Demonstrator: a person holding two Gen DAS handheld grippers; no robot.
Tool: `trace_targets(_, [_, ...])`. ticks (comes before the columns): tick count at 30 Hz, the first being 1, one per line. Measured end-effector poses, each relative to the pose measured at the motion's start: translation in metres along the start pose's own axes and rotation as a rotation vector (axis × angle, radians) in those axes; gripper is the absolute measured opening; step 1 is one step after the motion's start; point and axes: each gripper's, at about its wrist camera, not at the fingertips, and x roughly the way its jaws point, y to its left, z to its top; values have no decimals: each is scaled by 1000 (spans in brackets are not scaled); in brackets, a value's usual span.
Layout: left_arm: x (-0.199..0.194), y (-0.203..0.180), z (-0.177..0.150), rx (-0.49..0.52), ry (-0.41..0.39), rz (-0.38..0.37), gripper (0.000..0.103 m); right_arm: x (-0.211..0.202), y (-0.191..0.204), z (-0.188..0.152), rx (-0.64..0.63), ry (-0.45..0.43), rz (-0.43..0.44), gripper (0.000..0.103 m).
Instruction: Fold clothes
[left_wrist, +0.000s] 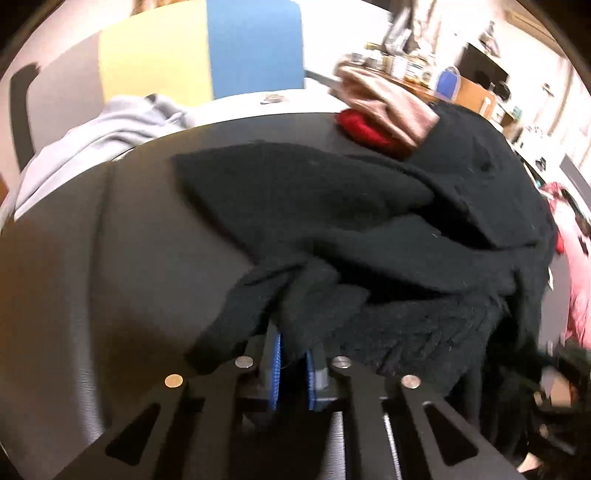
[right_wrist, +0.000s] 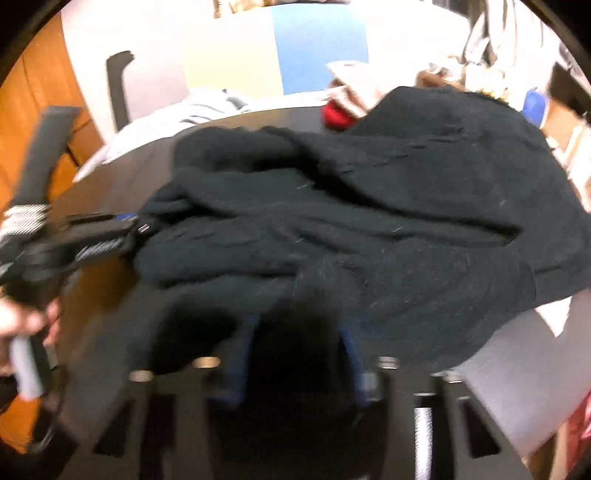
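Two grippers, left gripper (left_wrist: 292, 356) and right gripper (right_wrist: 300, 354) fingers clamping black sweater (left_wrist: 369, 236), no legible writing

A black knit garment (left_wrist: 369, 229) is spread in rumpled folds over a dark table (left_wrist: 122, 258). Its near edge is pinched between the blue-padded fingers of the left gripper (left_wrist: 293, 365), whose jaws are closed on the fabric. A grey garment (left_wrist: 110, 129) is seen at the table's far left edge. A red cloth (left_wrist: 362, 127) and a pink garment (left_wrist: 388, 99) are piled behind the black one.
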Motion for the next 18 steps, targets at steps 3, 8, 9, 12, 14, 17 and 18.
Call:
trace_targets(3, [-5,37,4,-38,8,82,6,-8,27,-16,17,54,226,29])
trace_targets(8, [-27,133,-4,-277,28,125,20,-11,98,-52,-70,130,455,34])
trace_targets(9, [-34,144,-8,-308,20,148,19,-12,107,-55,-76,144,487,39])
trace_targets(12, [-59,162,-27,-385,-19,33,19,-21,123,-57,-130,156,509,46])
trace_targets(14, [-73,144,-38,-303,-54,-52,23,-26,113,-49,-112,143,490,46])
trace_targets(17, [-83,98,-52,-137,-57,-138,26,-43,77,-44,-68,92,395,57])
trace_targets(18, [-85,82,-56,-96,-53,-181,27,-42,63,-37,-76,81,335,60])
